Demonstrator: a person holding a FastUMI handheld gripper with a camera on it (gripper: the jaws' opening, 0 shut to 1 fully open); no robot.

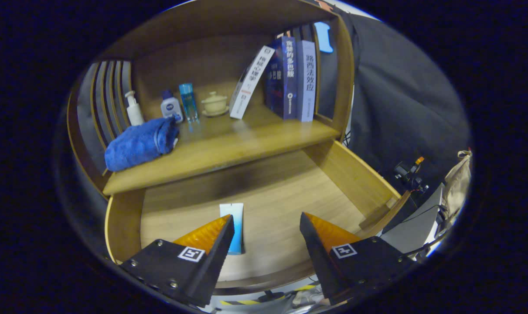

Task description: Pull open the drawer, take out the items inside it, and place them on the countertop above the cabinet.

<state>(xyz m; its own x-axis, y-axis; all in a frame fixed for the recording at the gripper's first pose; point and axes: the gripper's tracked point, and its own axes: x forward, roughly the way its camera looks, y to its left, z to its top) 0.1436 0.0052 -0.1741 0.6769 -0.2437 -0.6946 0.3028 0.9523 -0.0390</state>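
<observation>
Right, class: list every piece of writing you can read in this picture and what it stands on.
"路西法效应": spine of the pale lilac upright book.
Dark blue book and leaning white book: spines too blurred.
Small white bottle: logo too small.
Open gripper, by the pale blue tube: square markers, no words.

The gripper (pixel 267 222) hangs over the pulled-out drawer (pixel 355 174), fingers spread apart. A tube (pixel 233 218) lies flat in the drawer, just beside the left finger and partly behind it, none of it pressed. Beyond the fingers, above the drawer, runs the countertop (pixel 246 148). On it, ahead and to the left, lies a folded towel (pixel 137 144); behind that stand a pump bottle (pixel 134 109), a small bottle (pixel 171 106) and a tall bottle (pixel 188 101). A lidded cup (pixel 214 104) sits further right, then a leaning book (pixel 250 83) against upright books (pixel 294 80).
</observation>
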